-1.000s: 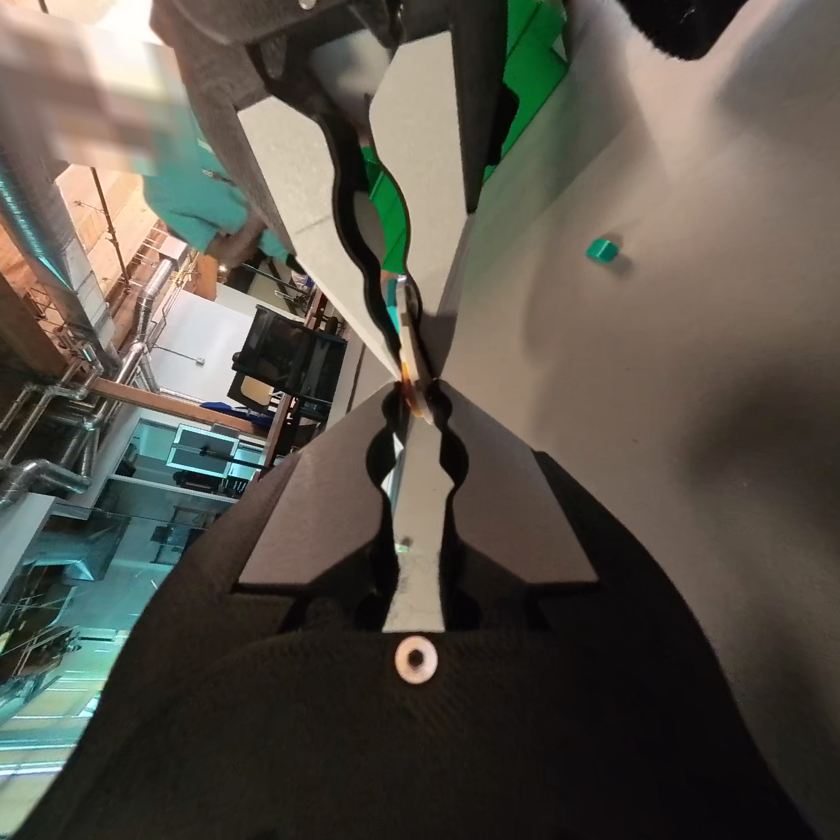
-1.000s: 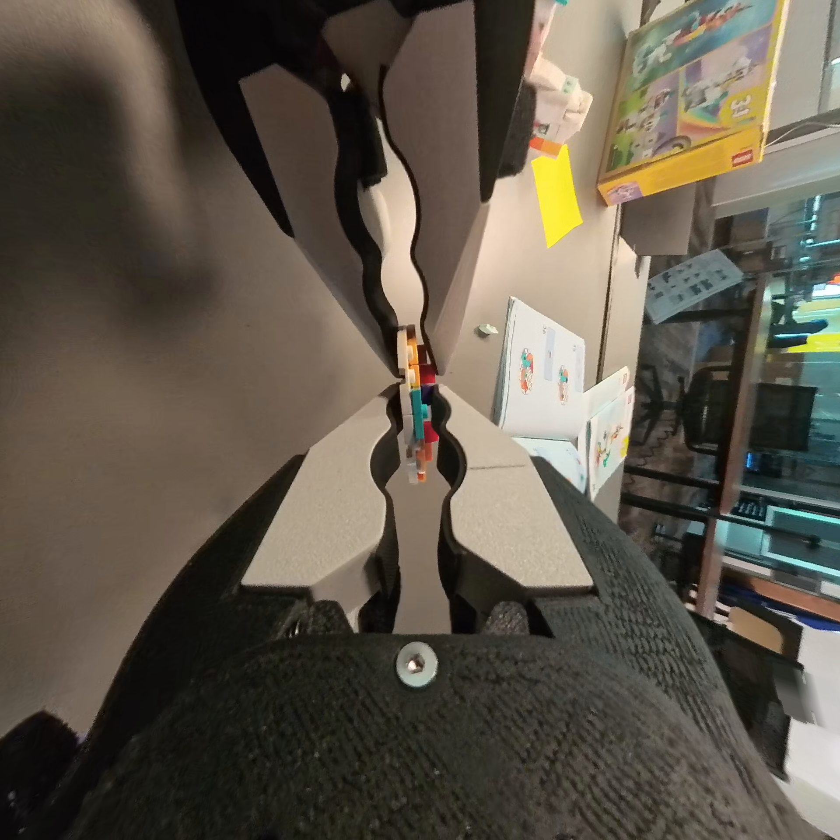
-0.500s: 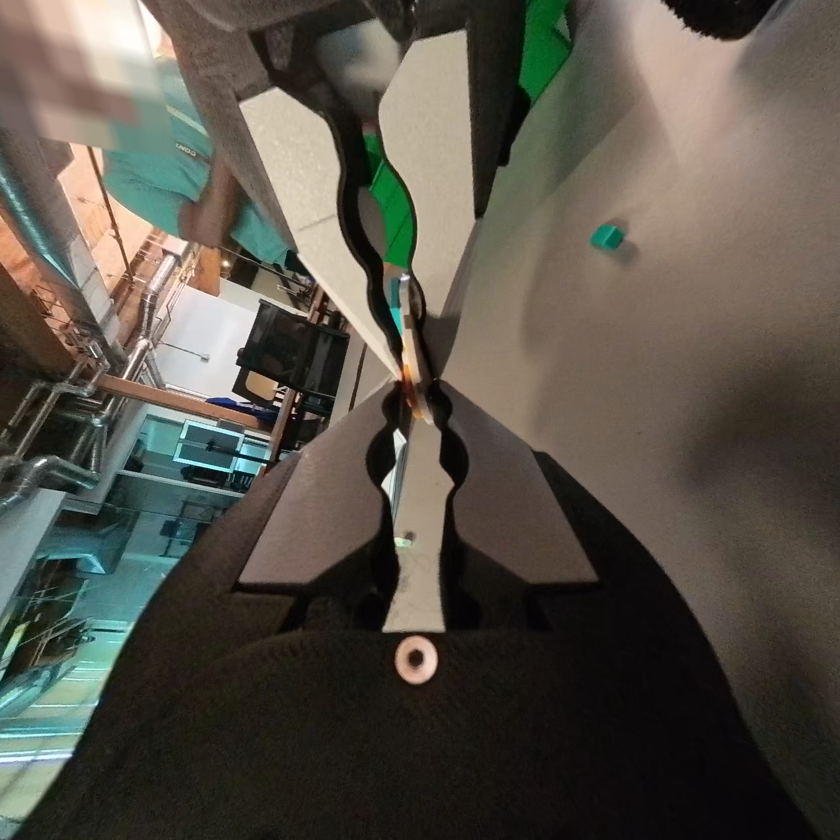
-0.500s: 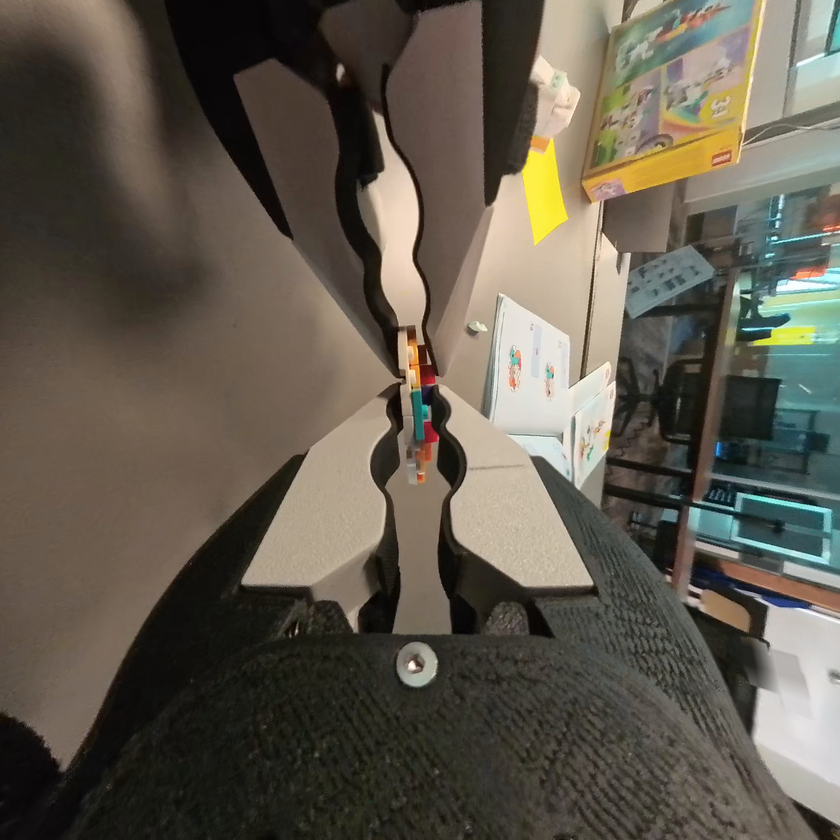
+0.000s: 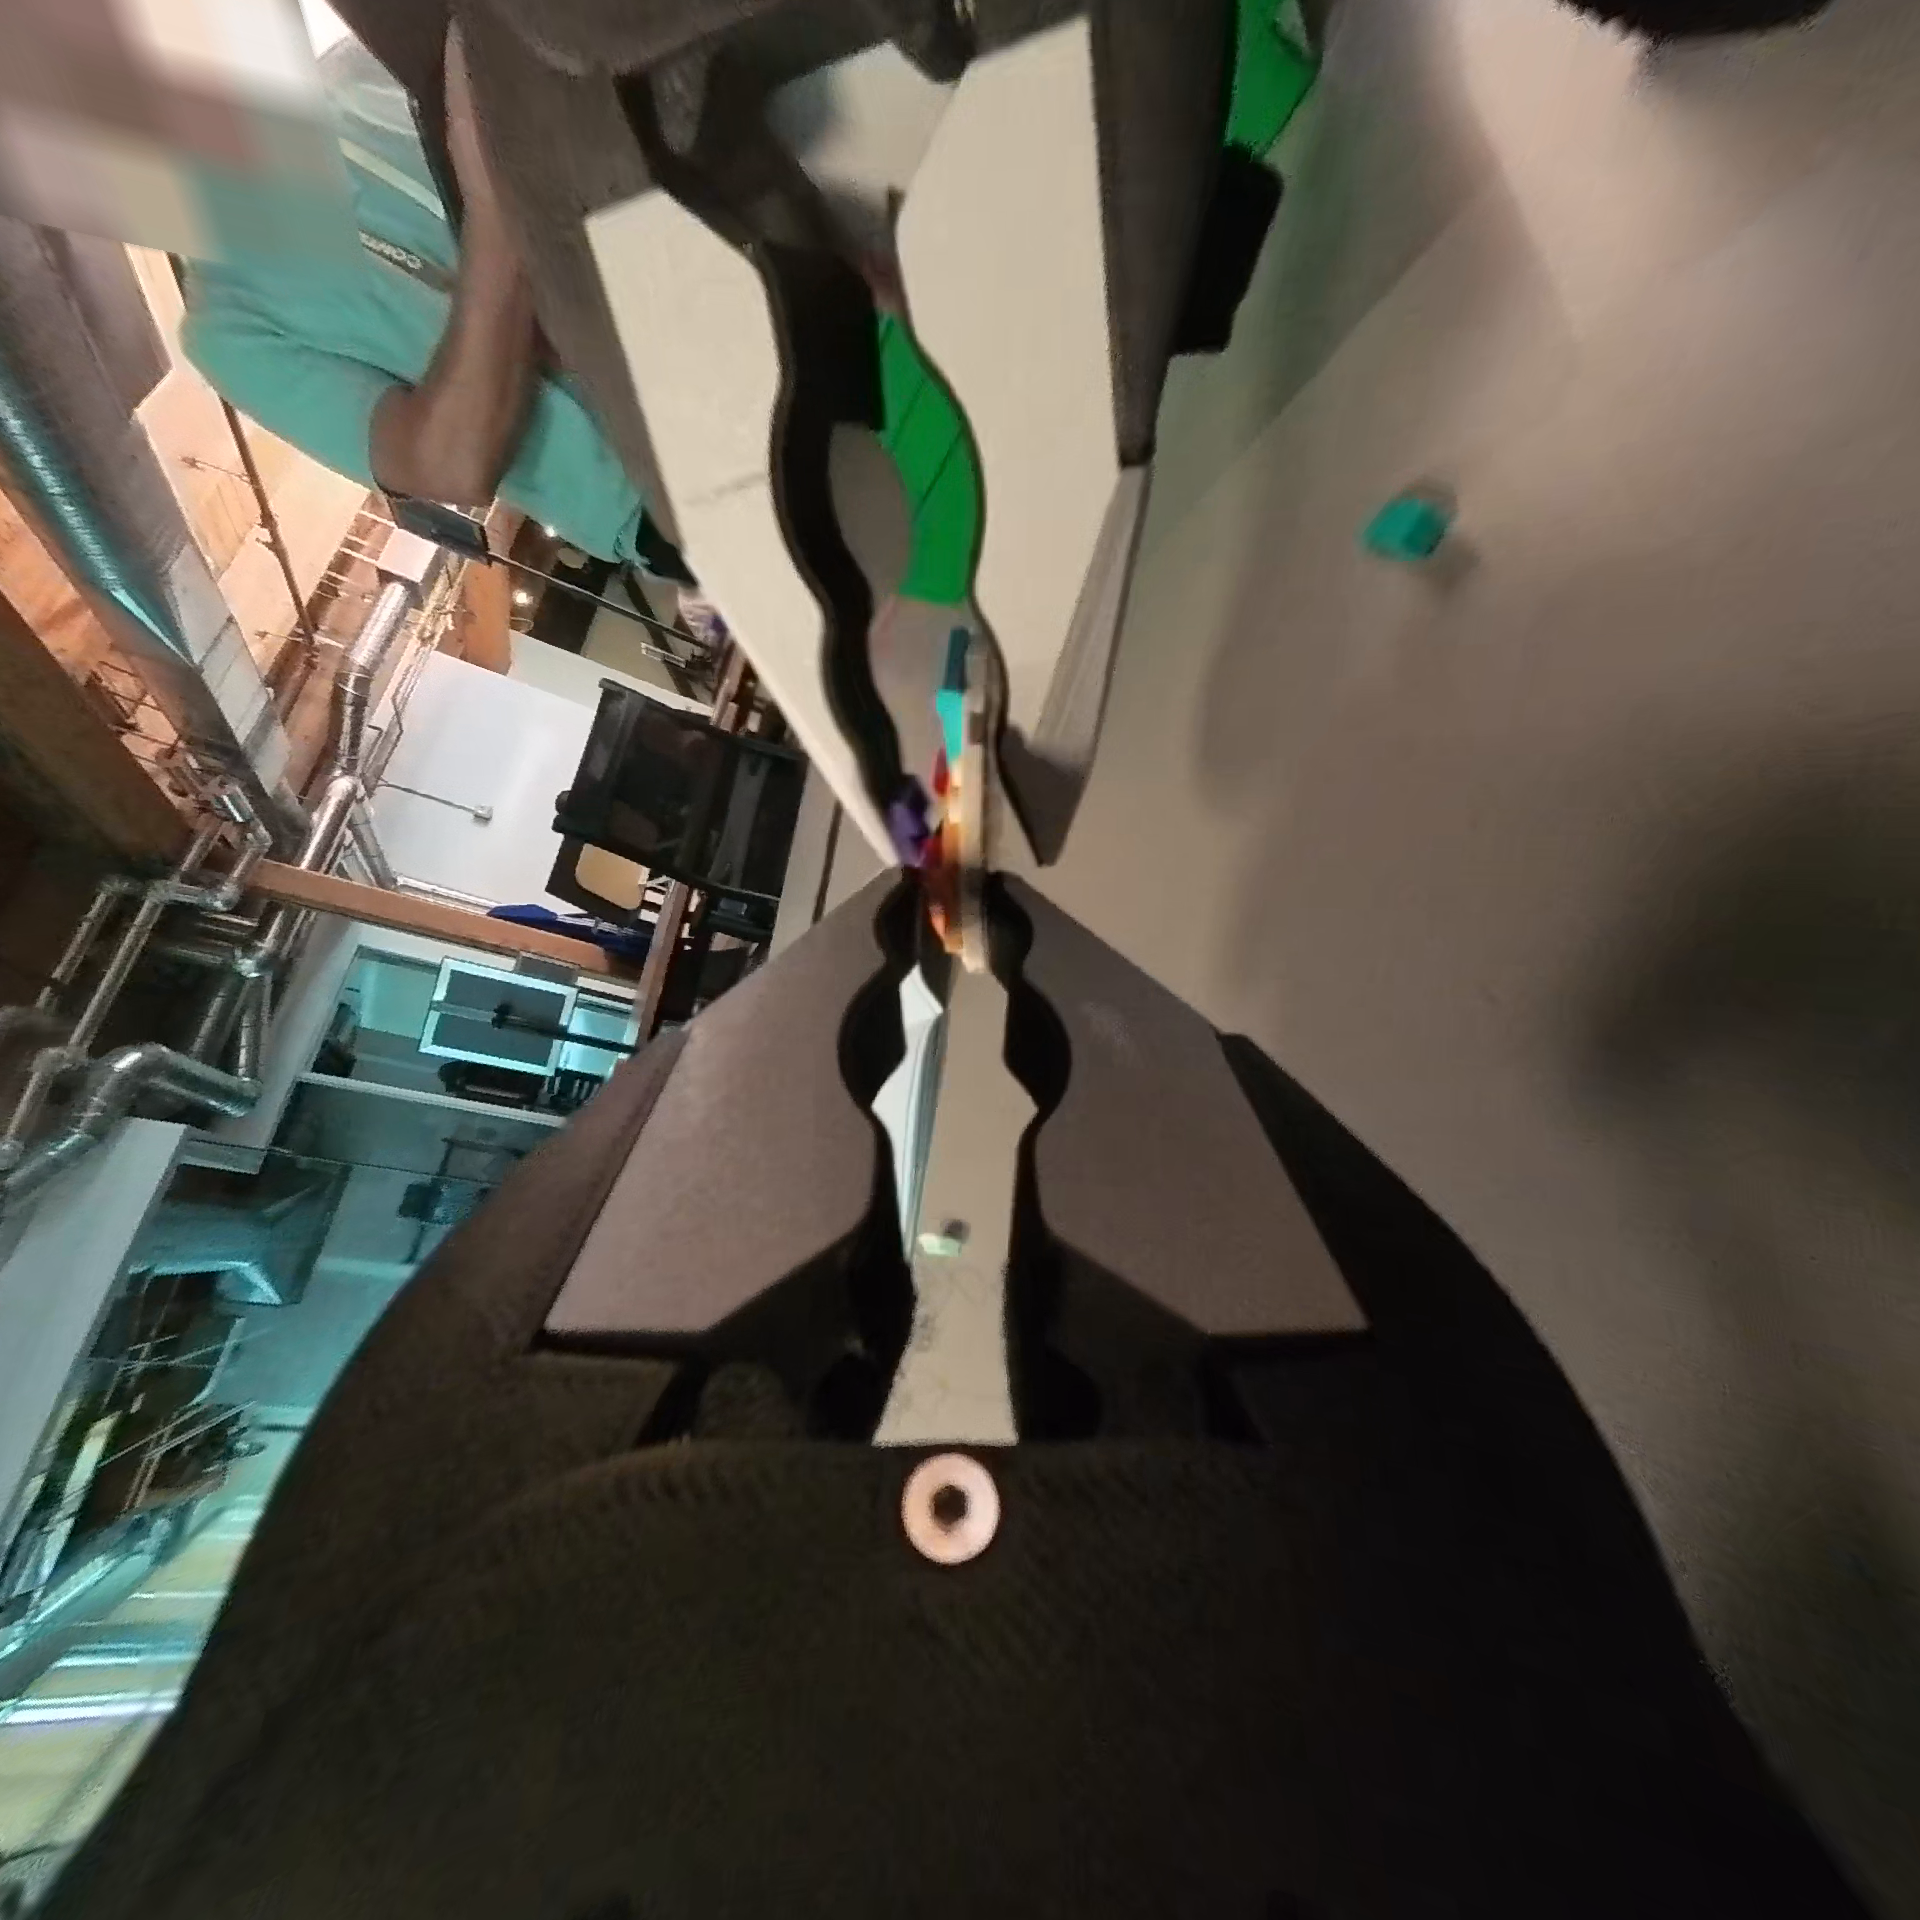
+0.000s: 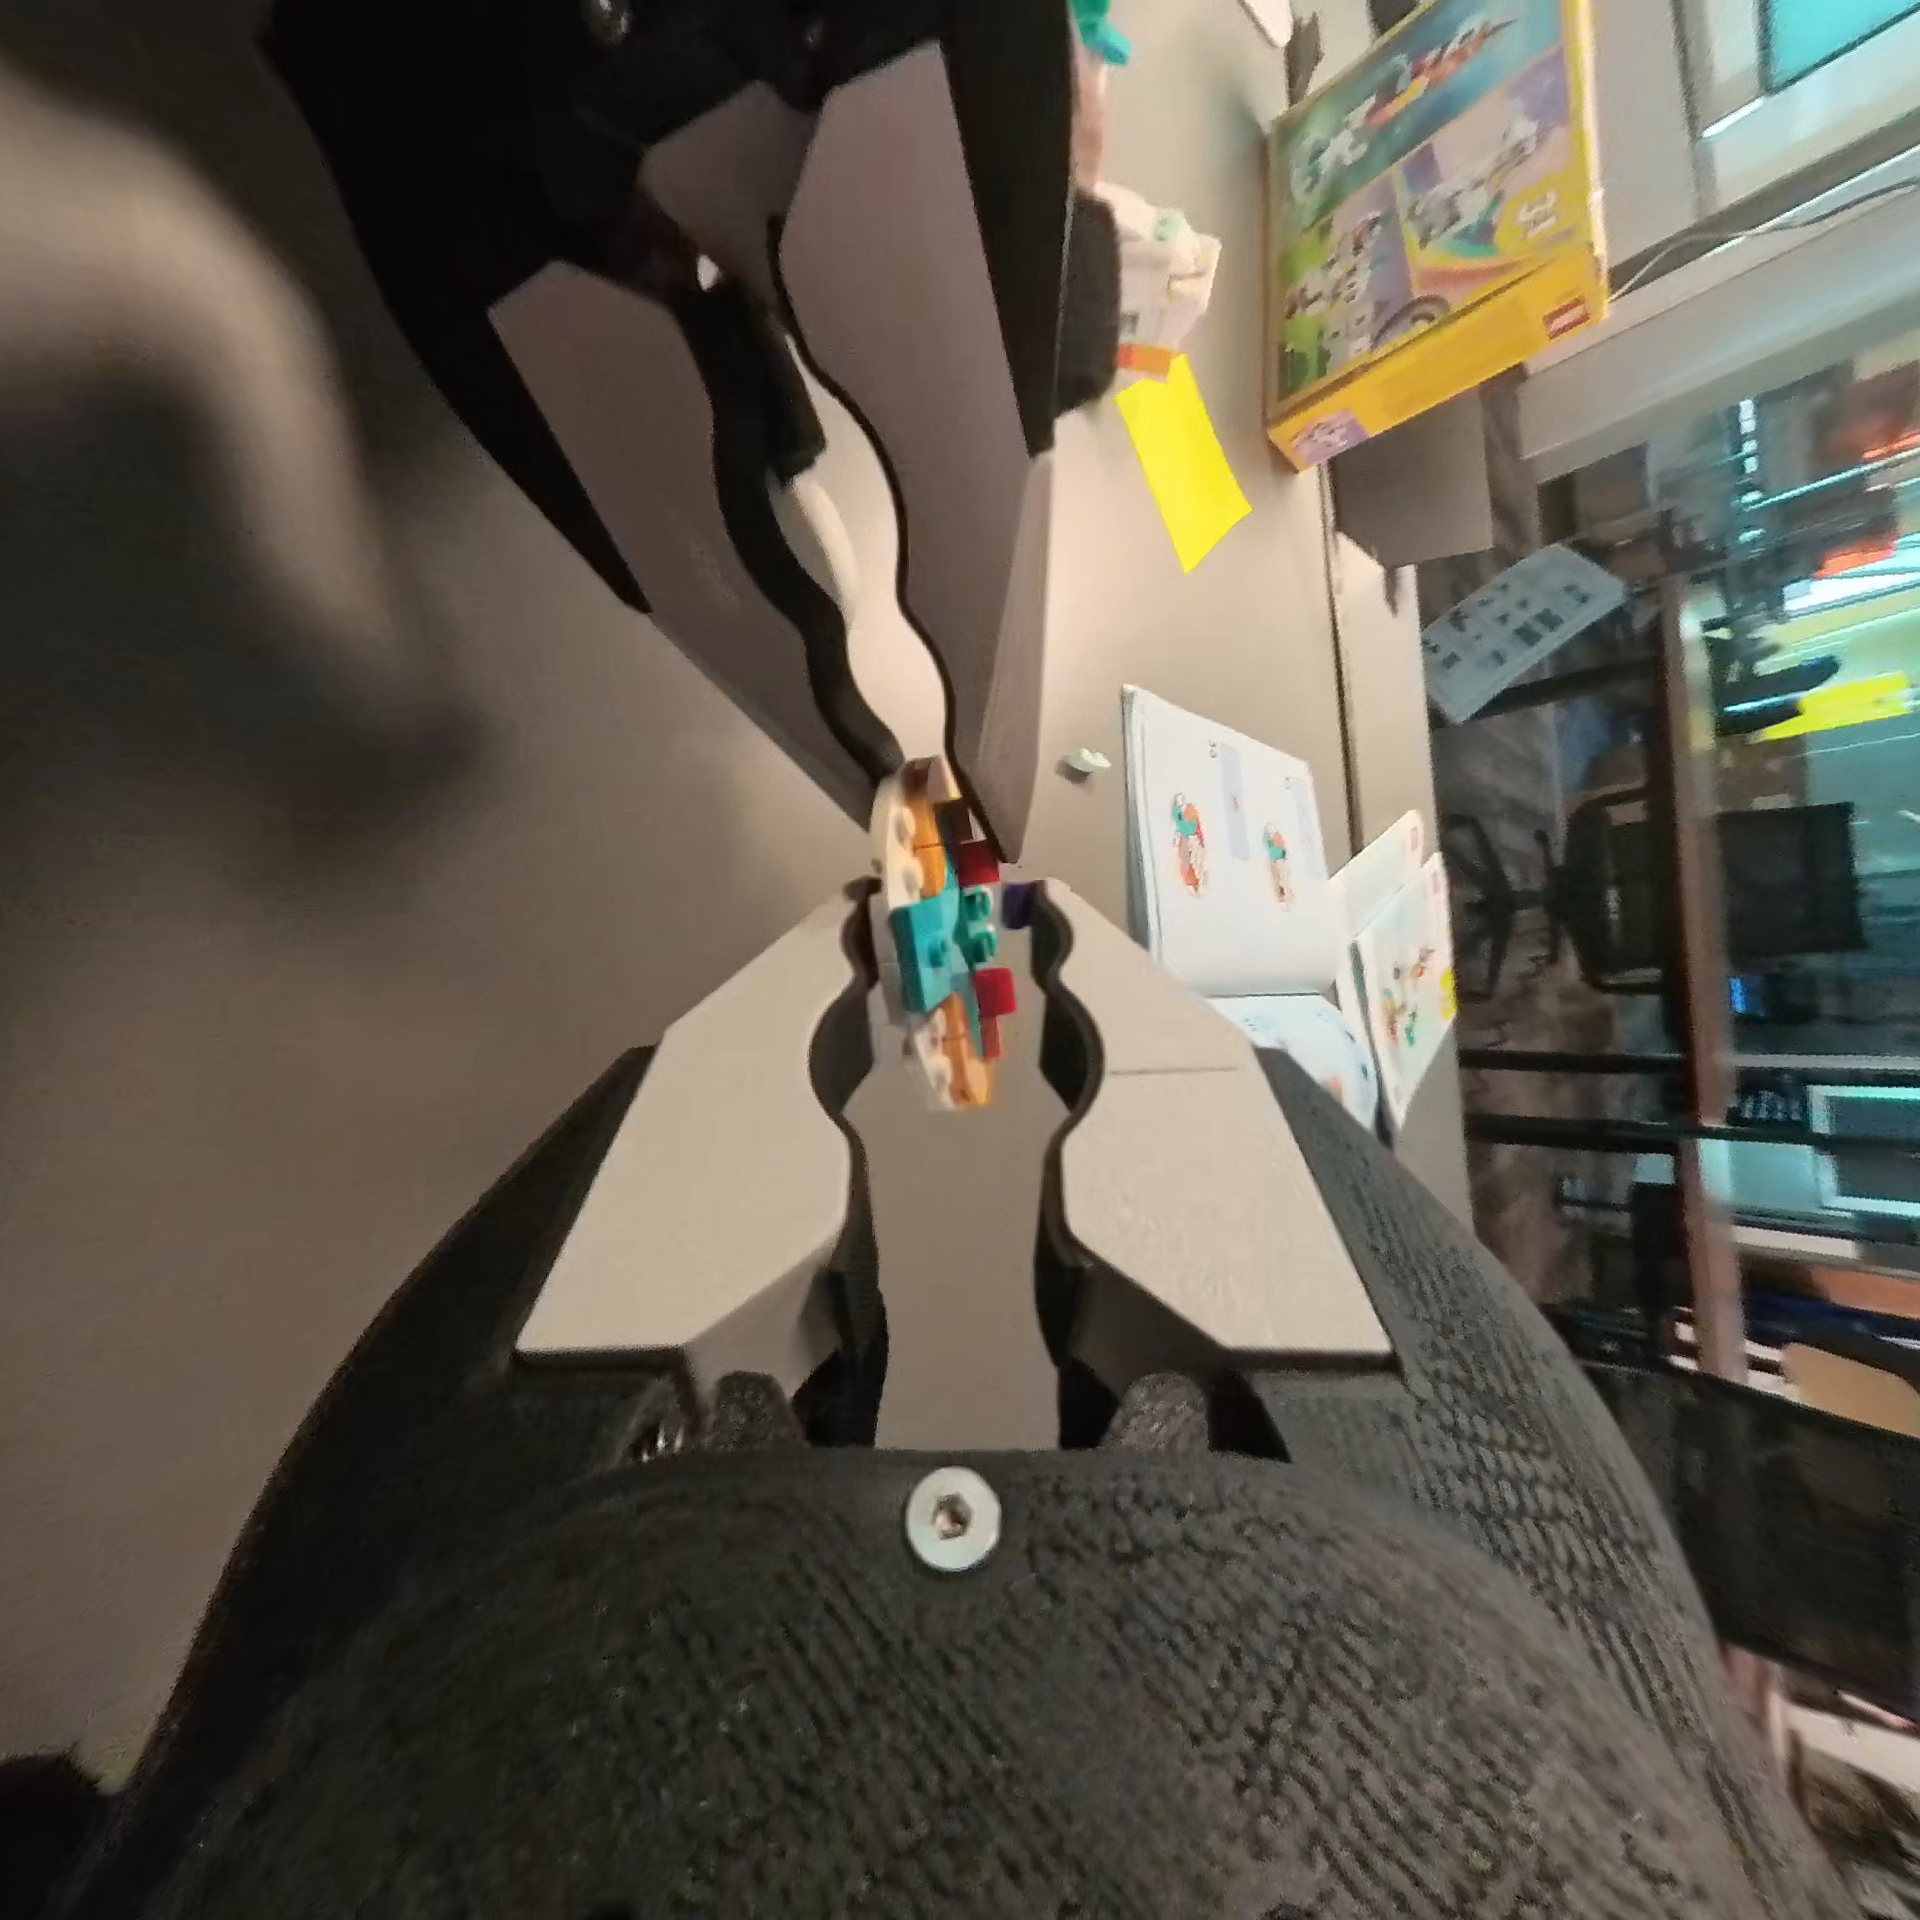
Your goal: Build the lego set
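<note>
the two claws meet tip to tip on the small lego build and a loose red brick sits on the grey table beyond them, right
Not quite: the loose brick on the grey table is teal, not red, as the left wrist view shows. The rest holds: the left claw and the right claw meet tip to tip at the small lego build.

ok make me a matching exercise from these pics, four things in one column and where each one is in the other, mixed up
Things:
1. lego assembly
2. loose teal brick
3. yellow sticky note
4. instruction booklet

Places:
A. lies open on the table, right of the gripper tips in the right wrist view
B. held between the two grippers' fingertips
C. flat on the table below the lego box
D. alone on the bare table in the left wrist view

Pairs: 1-B, 2-D, 3-C, 4-A
</note>
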The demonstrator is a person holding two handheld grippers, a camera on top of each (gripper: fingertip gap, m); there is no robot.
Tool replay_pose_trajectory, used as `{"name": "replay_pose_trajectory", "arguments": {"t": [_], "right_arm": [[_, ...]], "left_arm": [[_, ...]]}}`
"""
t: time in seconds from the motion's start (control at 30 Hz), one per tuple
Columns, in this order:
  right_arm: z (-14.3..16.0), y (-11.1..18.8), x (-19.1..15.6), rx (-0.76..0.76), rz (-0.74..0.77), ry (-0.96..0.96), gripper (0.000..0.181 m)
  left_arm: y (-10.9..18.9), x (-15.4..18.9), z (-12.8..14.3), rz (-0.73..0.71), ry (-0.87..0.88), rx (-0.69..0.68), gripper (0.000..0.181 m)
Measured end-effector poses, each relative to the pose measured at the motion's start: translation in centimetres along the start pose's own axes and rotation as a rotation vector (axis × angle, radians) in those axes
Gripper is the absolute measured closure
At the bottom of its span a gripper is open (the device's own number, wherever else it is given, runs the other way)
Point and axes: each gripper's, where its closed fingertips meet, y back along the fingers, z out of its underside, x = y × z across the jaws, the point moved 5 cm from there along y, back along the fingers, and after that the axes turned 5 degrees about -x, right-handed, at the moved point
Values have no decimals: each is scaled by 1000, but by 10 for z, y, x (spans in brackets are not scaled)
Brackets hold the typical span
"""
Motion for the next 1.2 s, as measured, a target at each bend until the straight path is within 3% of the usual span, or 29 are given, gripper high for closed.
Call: {"name": "replay_pose_trajectory", "arguments": {"t": [0.07,0.17,0.43,0.9,1.2], "right_arm": [[3,0,-1,0,22,0,141],[11,1,-5,4,35,6,136],[22,-1,-9,45,38,-27,151],[28,-8,-3,22,166,101,172],[44,-20,4,-19,220,88,172]], "left_arm": [[-3,1,2,3,-28,-24,170],[-7,5,5,18,-55,-50,170],[-15,9,-2,7,-84,-42,170],[-26,5,-1,25,-41,-48,170],[-46,2,7,64,-57,-92,170]]}}
